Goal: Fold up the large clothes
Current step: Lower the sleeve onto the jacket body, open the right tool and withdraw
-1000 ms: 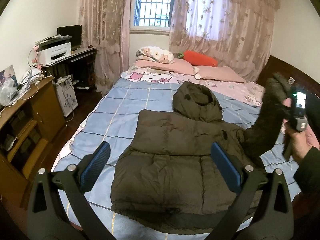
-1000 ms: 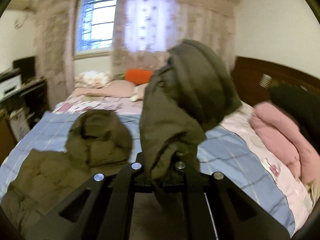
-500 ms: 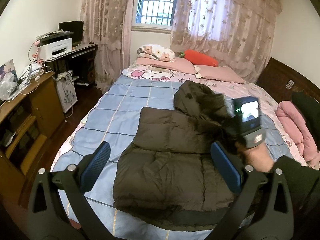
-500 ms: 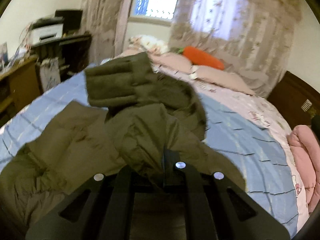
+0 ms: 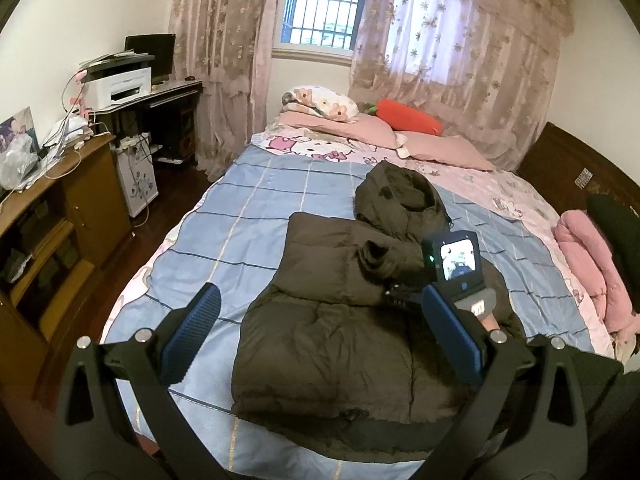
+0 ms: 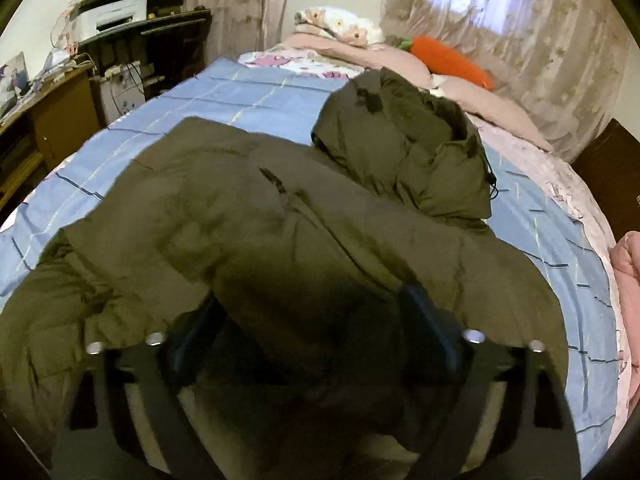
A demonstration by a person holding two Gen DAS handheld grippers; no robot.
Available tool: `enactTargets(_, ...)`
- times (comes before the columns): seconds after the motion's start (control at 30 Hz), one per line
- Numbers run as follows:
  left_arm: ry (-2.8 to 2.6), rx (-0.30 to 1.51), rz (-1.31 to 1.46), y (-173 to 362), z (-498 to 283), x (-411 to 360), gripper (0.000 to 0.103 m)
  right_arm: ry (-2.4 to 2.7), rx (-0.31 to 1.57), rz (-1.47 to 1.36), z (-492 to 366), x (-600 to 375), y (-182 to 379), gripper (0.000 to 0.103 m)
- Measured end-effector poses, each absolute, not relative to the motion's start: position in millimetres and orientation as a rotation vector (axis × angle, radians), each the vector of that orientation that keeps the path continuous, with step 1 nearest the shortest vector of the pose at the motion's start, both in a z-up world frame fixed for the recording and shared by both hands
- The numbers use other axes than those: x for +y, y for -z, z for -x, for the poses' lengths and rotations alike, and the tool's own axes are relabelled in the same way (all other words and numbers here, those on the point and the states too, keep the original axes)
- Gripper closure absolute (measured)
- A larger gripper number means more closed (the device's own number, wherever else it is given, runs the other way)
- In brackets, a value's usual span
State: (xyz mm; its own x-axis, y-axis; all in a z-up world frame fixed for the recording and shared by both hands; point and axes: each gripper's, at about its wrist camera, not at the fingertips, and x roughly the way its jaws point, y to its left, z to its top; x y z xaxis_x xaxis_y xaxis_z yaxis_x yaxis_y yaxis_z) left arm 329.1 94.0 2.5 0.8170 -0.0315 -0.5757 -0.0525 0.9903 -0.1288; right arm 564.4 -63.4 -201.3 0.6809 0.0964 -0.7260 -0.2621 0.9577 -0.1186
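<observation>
An olive-green hooded puffer jacket (image 5: 340,328) lies on the blue checked bed (image 5: 240,224), hood toward the pillows. Its right sleeve (image 5: 384,258) is folded across the chest. My left gripper (image 5: 320,332) is open and empty, held above the jacket's lower half. My right gripper (image 6: 316,332) has its jaws spread wide, with the sleeve fabric (image 6: 320,280) lying loose between and over them. In the left wrist view the right gripper's body with its lit screen (image 5: 458,258) rests on the jacket's right side.
Pink pillows (image 5: 380,132) and an orange carrot cushion (image 5: 408,116) lie at the head of the bed. A folded pink quilt (image 5: 588,264) sits at the right edge. A wooden cabinet (image 5: 60,208) and a desk with a printer (image 5: 120,88) stand left of the bed.
My right gripper carried the sleeve from raised at the right down across the jacket's chest, then opened and let it go. My left gripper stayed open in place.
</observation>
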Motion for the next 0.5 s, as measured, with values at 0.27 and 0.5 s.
enactTargets(0.27,-0.026,0.625,0.156,-3,-337,95,0.002,-0.267,0.670,0.132,-512,-86,128,0.005)
enactTargets(0.5,-0.028,0.653,0.164,3,-342,92,0.002,-0.182,0.571,0.029,-469,-166,64,0.001)
